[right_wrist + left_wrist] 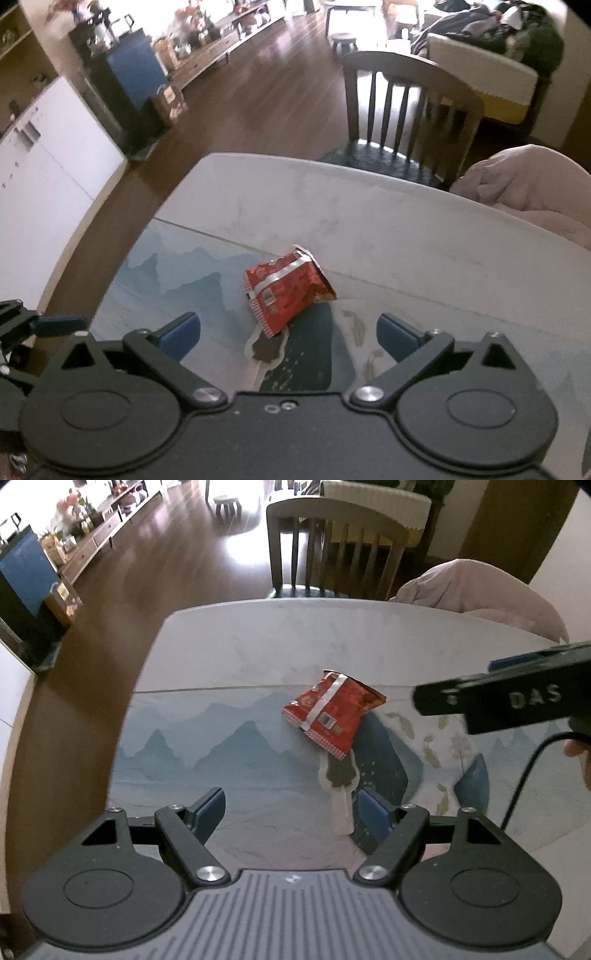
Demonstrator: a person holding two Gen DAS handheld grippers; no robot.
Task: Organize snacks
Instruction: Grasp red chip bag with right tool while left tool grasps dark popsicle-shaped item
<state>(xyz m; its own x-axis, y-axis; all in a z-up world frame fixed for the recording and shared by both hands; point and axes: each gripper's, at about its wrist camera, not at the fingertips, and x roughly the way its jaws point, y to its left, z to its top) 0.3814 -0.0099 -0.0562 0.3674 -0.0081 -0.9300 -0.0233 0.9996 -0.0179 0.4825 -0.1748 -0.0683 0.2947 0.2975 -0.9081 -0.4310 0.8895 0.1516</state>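
A red snack packet (332, 712) with a silver stripe lies flat on the printed blue mat (221, 753), near the mat's far edge. It also shows in the right wrist view (286, 290). My left gripper (291, 808) is open and empty, hovering above the mat well short of the packet. My right gripper (288, 336) is open and empty, with the packet just ahead, between its blue fingertips (181, 332). The right gripper's black body (517, 698) enters the left wrist view from the right, beside the packet.
The white table (295, 638) has a rounded far edge. A dark wooden chair (332, 550) stands behind it. A pink cloth (480, 594) lies at the far right corner. A cable (524, 775) hangs from the right gripper.
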